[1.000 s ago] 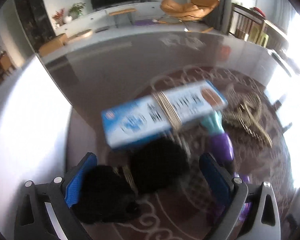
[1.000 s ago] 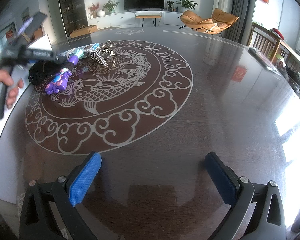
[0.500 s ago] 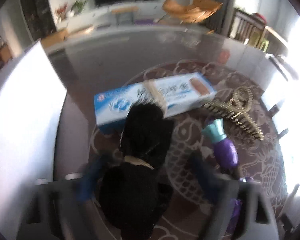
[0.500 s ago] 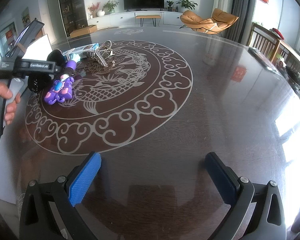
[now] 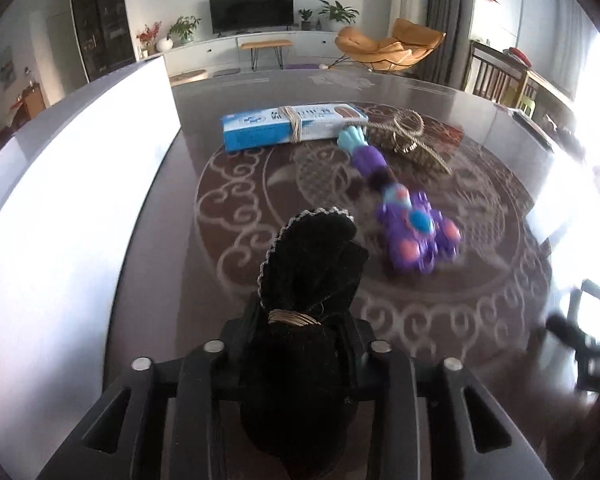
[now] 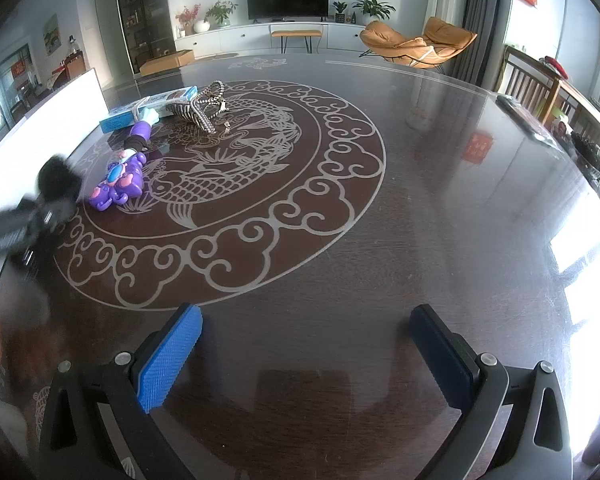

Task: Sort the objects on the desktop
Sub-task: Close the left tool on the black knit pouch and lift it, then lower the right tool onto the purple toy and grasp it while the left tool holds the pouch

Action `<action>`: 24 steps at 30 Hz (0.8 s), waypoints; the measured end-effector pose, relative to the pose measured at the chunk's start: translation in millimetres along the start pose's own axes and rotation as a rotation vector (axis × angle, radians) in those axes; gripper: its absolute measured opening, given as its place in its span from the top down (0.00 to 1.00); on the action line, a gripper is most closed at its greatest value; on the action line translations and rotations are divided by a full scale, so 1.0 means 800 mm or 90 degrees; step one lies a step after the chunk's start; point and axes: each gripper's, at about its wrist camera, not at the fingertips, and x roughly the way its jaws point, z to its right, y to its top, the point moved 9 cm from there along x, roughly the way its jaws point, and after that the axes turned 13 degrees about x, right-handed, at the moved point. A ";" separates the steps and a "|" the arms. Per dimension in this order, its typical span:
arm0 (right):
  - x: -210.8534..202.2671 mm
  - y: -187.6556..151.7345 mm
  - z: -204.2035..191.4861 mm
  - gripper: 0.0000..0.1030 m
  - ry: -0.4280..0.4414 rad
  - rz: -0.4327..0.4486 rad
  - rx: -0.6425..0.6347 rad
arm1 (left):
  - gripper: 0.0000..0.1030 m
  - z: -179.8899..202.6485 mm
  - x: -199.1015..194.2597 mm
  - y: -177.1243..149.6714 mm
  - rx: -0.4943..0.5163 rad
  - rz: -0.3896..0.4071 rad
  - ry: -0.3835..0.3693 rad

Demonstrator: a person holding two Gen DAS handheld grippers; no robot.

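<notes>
2 fingers of my left gripper [image 5: 300, 328] grasp the black drawstring pouch [image 5: 308, 280] at its tied neck, jaws easing apart, above the counter [image 6: 380, 240]. My right gripper [image 6: 304, 352] is released, empty. Blue box [image 5: 288, 126], purple toy [image 5: 412, 236] and beads [image 6: 204, 108] lie beyond.

Left gripper [image 5: 300, 330]: jaws opening, black drawstring pouch [image 5: 304, 280] between the pads, frilled mouth pointing away from the camera. Beyond it on the dark patterned table [image 5: 236, 208]: purple toy [image 5: 414, 232], blue box [image 5: 292, 125] bound with cord, beaded item [image 5: 410, 138] just right of the box.
</notes>
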 end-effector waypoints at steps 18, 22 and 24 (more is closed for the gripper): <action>0.000 0.000 0.000 0.00 -0.001 0.000 0.001 | 0.00 -0.008 0.012 -0.017 -0.030 -0.025 0.003; 0.000 0.000 0.000 0.00 -0.001 0.000 0.001 | 0.00 -0.010 0.017 -0.014 -0.031 -0.024 0.003; 0.000 0.000 0.000 0.00 -0.001 0.000 0.001 | 0.00 -0.010 0.017 -0.015 -0.031 -0.024 0.003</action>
